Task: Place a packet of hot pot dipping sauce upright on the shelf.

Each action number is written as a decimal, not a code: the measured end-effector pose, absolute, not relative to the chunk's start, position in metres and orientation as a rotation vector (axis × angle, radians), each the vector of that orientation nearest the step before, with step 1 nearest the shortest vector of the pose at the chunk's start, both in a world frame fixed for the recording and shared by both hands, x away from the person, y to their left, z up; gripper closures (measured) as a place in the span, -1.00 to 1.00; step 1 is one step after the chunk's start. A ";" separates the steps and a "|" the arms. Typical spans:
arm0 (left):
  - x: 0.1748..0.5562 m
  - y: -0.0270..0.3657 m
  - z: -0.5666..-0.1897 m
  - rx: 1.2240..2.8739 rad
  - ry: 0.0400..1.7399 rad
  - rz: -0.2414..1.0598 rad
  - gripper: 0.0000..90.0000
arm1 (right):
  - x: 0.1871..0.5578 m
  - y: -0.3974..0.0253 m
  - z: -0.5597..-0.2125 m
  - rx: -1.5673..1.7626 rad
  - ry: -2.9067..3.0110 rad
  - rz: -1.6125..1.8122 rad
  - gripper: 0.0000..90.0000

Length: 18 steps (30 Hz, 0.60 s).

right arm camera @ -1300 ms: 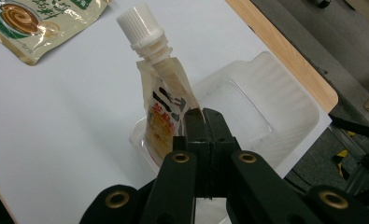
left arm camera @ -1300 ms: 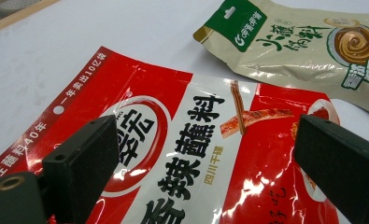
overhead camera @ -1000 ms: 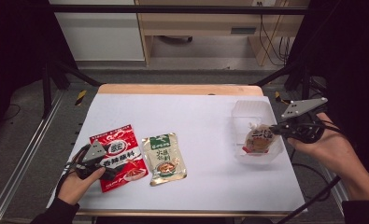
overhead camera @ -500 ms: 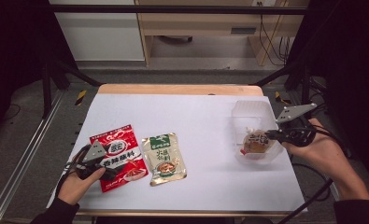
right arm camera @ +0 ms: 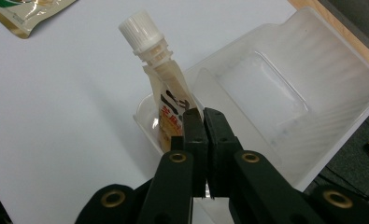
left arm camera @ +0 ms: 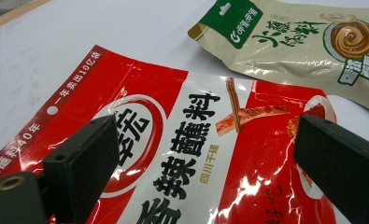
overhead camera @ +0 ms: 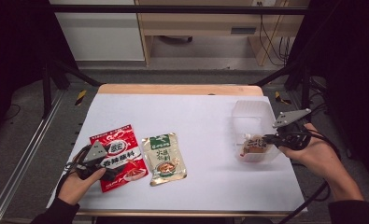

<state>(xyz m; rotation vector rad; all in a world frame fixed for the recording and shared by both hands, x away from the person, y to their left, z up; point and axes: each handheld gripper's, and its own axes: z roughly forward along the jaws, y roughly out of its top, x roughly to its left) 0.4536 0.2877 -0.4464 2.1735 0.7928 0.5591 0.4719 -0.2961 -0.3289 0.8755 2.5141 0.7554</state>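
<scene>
A red seasoning packet (overhead camera: 121, 151) (left arm camera: 182, 154) lies flat at the table's front left. My left gripper (overhead camera: 111, 171) (left arm camera: 205, 126) hovers low over it, open, jaws spread wide across its printed face. Beside it to the right lies a beige packet with a green top (overhead camera: 163, 158) (left arm camera: 303, 42). At the right stands a clear plastic container (overhead camera: 252, 106) (right arm camera: 289, 65). My right gripper (overhead camera: 269, 138) (right arm camera: 202, 113) is shut on the lower edge of a small spouted pouch (overhead camera: 255, 144) (right arm camera: 170, 93). The pouch leans over the container's near end, its white cap (right arm camera: 138, 29) pointing up.
The white table top (overhead camera: 201, 116) has a wooden strip (overhead camera: 173, 88) along its far edge. Black frame bars (overhead camera: 285, 72) slope down at both far corners. A cable (overhead camera: 313, 193) trails from the right gripper off the table's right edge.
My right gripper has come slightly lower and nearer the person, carrying the pouch down into the container's near end. The left gripper has stayed still over the red packet.
</scene>
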 end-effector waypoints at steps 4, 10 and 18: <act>0.453 0.287 -0.447 2.169 0.794 0.559 -0.85 | 0.472 -0.296 -0.329 0.858 2.500 0.769 0.66; 0.453 0.286 -0.447 2.175 0.793 0.564 -0.85 | 0.470 -0.289 -0.323 0.812 2.437 0.812 0.13; 0.454 0.287 -0.447 2.180 0.796 0.570 -0.85 | 0.461 -0.266 -0.309 0.745 2.346 0.879 -0.40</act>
